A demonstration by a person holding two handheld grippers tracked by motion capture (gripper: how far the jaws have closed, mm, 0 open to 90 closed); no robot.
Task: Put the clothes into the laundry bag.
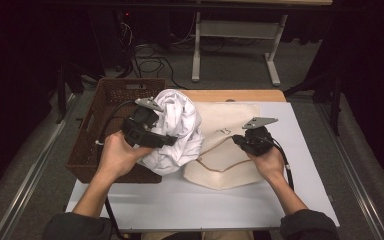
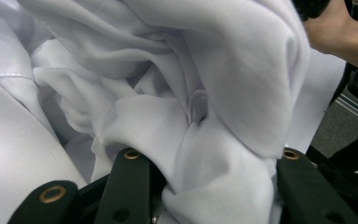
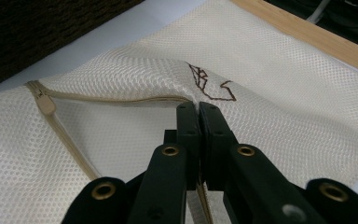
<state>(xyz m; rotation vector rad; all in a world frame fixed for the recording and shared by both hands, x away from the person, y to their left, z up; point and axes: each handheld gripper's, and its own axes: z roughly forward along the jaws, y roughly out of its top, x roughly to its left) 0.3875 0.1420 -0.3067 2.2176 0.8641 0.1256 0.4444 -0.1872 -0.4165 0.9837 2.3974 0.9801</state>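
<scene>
A brown basket sits at the table's left edge. Just beside it, the left gripper squeezes a bunched white cloth and holds it up above the table. On the right, the right gripper is pinched tight on the zipper edge of a cream mesh bag lying on the white table.

- In the high view the light falls from above on the white table, while the floor and both side edges sink into near black.
- The white garment is close to overexposed there, its folds barely shaded.
- The left gripper view is soft and bluish, with grey shadow in the creases.
- The right gripper view is sharp on the cream mesh laundry bag; the wicker basket lies dark and blurred.
</scene>
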